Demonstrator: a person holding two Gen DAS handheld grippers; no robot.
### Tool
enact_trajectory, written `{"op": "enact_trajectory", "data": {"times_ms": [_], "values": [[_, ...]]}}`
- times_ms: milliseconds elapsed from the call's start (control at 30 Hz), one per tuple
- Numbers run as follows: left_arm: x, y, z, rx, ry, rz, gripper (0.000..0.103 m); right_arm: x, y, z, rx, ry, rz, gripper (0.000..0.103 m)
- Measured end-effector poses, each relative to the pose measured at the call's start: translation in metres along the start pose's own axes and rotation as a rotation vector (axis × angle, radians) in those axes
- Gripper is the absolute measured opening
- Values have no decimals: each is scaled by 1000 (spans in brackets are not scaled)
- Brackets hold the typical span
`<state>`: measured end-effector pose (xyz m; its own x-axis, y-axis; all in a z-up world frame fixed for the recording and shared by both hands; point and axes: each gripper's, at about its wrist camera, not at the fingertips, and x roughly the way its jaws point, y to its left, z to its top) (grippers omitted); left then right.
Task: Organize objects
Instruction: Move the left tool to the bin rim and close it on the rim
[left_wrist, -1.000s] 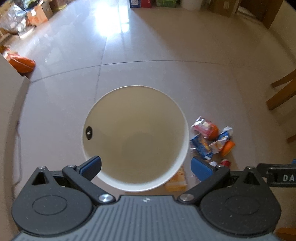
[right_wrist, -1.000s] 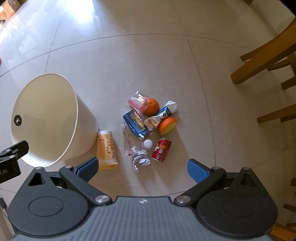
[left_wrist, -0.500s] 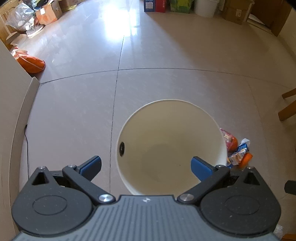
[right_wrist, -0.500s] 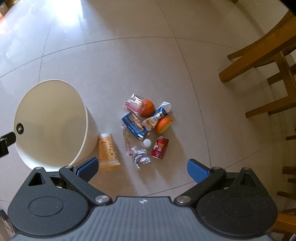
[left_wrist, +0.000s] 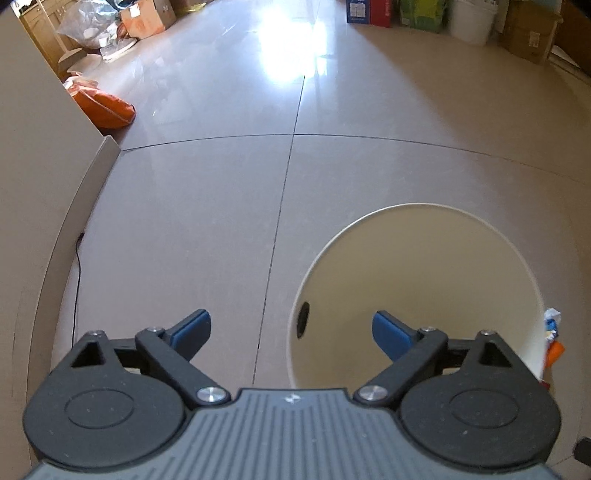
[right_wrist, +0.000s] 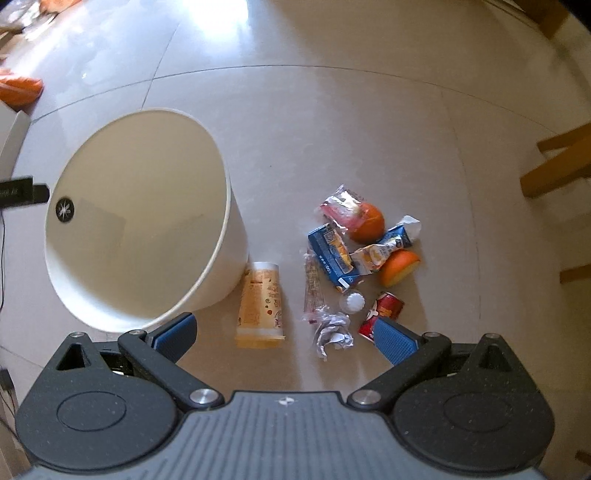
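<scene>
The biggest thing in front of me is the white bucket (right_wrist: 140, 218), standing upright on the tiled floor (right_wrist: 332, 122) with its mouth open to me. From what I can see of its inside in both views, it holds nothing, so I judge the tidying has not really started: everything meant to go in lies outside it.

Just beside the bucket's base lies the paper cup (right_wrist: 261, 306), on its side with its orange print facing up. Further right is the loose heap. The blue carton (right_wrist: 330, 251) lies flat in the middle of it, with a whole orange (right_wrist: 367, 222) behind it, partly under a pink snack packet (right_wrist: 341, 206). A cut orange half (right_wrist: 398, 266) sits at the right edge, touching a crumpled yellow-and-blue wrapper (right_wrist: 388, 247). Nearer to me are the red can (right_wrist: 384, 312), partly hidden behind my right finger pad, a long clear sachet (right_wrist: 313, 286), a ball of crumpled foil (right_wrist: 332, 332) and a small white cap (right_wrist: 352, 302).

My right gripper (right_wrist: 284, 336) hangs above the cup and the foil, spread wide and holding nothing. My left gripper (left_wrist: 291, 330) is also spread and empty, hovering over the bucket's near-left rim.

So roughly ten pieces are left, none done. I reckon the cup, nearest the bucket and roughly centred in my right tool, is the natural first pick.
</scene>
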<state>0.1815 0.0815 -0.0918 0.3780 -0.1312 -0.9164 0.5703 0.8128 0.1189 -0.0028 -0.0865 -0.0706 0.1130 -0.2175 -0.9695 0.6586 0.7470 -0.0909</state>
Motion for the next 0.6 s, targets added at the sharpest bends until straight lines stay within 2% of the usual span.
{"op": "enact_trajectory", "data": {"times_ms": [233, 500, 600], "values": [[37, -2, 0, 29, 11, -59, 74, 26, -14, -13, 20, 12, 12, 103], [64, 0, -4, 74, 65, -77, 47, 47, -26, -21, 65, 30, -13, 103], [68, 3, -2, 76, 75, -85, 43, 51, -30, -23, 94, 38, -13, 103]]}}
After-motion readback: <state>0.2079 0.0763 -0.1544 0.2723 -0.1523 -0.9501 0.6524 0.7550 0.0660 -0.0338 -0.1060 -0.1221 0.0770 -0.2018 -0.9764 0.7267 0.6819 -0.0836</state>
